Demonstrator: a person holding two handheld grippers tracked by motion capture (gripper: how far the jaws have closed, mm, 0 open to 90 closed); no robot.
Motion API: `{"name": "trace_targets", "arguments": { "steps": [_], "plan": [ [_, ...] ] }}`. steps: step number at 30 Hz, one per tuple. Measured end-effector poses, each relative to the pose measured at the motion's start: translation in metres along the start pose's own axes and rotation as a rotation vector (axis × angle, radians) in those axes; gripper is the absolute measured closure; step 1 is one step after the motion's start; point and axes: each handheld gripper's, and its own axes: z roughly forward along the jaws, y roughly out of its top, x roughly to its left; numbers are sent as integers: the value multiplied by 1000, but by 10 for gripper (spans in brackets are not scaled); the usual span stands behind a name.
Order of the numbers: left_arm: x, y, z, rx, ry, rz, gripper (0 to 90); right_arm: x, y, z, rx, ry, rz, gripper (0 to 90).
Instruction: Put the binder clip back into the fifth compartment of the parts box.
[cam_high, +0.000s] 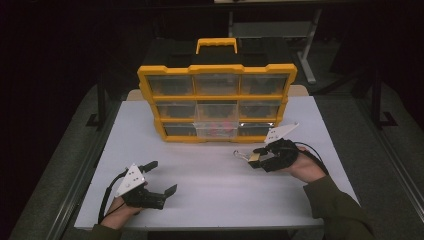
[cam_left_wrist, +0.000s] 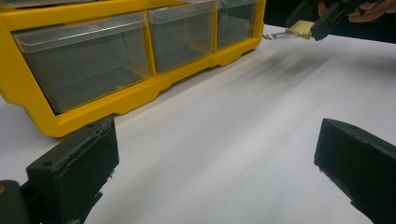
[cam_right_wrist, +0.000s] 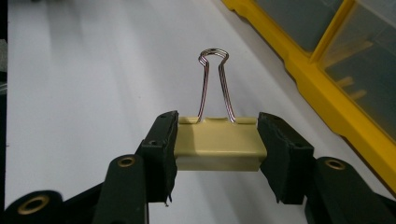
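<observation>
Left tool (cam_high: 162, 177) gapes empty near table edge (cam_high: 200, 227); right tool (cam_high: 260, 159) clamps binder clip (cam_right_wrist: 218, 142) beside organizer (cam_high: 216, 102).

A white table (cam_high: 215, 185) bears a yellow drawer organizer (cam_high: 216, 102) standing at its far edge (clear bins, contents too dim to tell), its front apparently bare.

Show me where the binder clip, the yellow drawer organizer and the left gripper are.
binder clip (cam_right_wrist: 218, 147): right gripper view, cream body.
yellow drawer organizer (cam_high: 217, 96): high view, front frame bar.
left gripper (cam_high: 162, 177): high view, between its open jaws.
</observation>
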Motion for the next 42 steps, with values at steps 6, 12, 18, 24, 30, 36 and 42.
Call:
{"name": "trace_targets", "arguments": {
  "steps": [6,12,18,24,30,36,42],
  "plan": [
    [0,0,0,-2,3,1,0,-3,5,-8,-14,-1,2,486],
    [0,0,0,-1,2,-2,0,-5,10,-17,-28,-6,3,485],
    [0,0,0,-1,2,0,0,-7,15,-27,-47,-11,7,486],
    [0,0,0,-1,1,-1,0,-10,21,-38,-63,-19,8,485],
    [-1,0,0,-2,1,-4,0,-13,29,-49,-87,-17,17,486],
    [-1,0,1,-3,0,-5,0,-13,39,-59,-97,-20,10,485],
    [0,0,1,-2,0,-3,0,-15,48,-69,-115,-28,-5,486]
  ]
}}
